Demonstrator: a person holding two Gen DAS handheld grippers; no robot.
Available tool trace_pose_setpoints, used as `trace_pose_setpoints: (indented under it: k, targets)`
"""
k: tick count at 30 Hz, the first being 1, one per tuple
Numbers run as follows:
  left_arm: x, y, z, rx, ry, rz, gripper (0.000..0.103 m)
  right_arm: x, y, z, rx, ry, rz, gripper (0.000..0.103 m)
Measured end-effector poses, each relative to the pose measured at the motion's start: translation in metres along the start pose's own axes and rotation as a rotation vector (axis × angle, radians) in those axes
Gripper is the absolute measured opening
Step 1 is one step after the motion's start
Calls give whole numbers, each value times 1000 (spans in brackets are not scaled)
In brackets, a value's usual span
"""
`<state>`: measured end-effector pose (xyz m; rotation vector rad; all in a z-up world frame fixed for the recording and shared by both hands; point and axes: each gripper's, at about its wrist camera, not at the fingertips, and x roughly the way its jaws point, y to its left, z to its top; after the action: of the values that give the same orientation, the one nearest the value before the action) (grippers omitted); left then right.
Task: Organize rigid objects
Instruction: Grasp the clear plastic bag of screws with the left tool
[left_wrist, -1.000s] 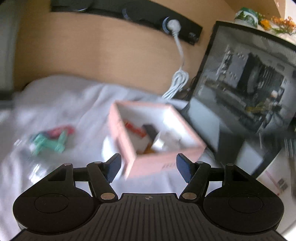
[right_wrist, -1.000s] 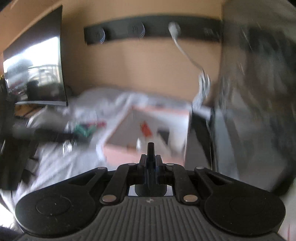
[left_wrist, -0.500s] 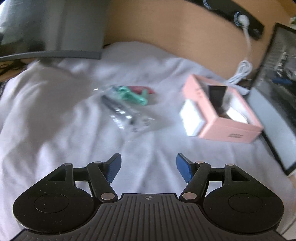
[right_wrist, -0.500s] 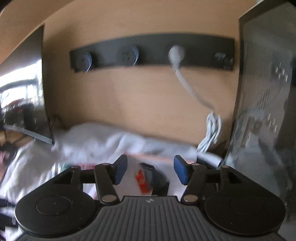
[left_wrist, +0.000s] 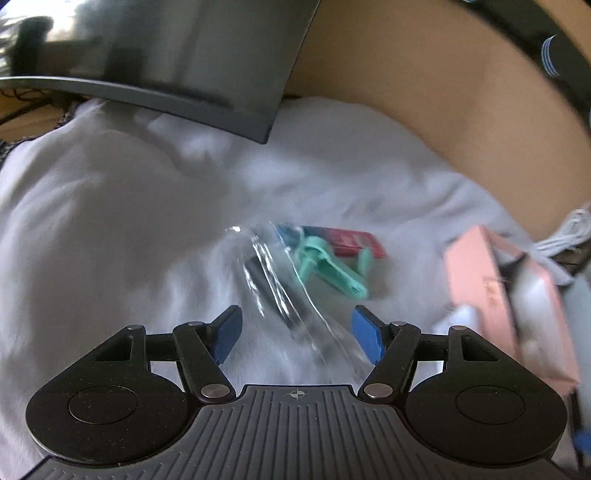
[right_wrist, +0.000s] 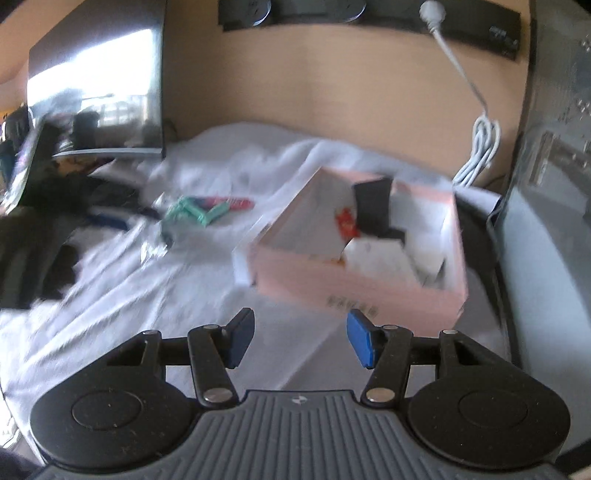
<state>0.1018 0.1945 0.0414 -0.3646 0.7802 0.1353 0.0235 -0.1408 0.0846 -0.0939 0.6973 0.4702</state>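
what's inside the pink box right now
Inside the pink box: an upright black block, a red piece and white items. Anything beneath them is covered.

Desk workstation, home or office: monitor (right_wrist: 99, 92), second screen (right_wrist: 554, 129), wall socket strip (right_wrist: 369, 11), white cable (right_wrist: 476, 147), wood panel.

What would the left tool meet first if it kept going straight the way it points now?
Probably the clear plastic bag holding a dark stick, lying between the left tool's open jaws on the white cloth; blur leaves depth uncertain.
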Motion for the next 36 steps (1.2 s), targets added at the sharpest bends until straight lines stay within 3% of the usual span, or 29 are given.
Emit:
trace_pose_setpoints:
  k: [6, 9, 14, 20, 26, 29, 36]
  targets:
    - [33, -12, 6, 59, 16, 110, 70, 0, 11, -5, 19, 22, 31, 69]
    - [37, -18, 5, 127, -18, 147, 46, 2, 15, -2, -9, 13, 8, 69]
    - [22, -12, -6, 159, -47, 101, 33, 8, 18, 13, -41, -14, 6, 69]
    - [-23, 4, -40, 162, -34, 10, 26, 35, 28, 50, -33, -28, 104, 70]
    - [-69, 21, -80, 127, -2, -31, 24, 81, 65, 83, -69, -61, 158, 75]
    - [-80, 30, -91, 83, 15, -24, 24, 114, 85, 97, -46, -48, 192, 79]
    - [-97, 45, -102, 47, 20, 35, 24, 187, 126, 106, -27, 29, 156, 79]
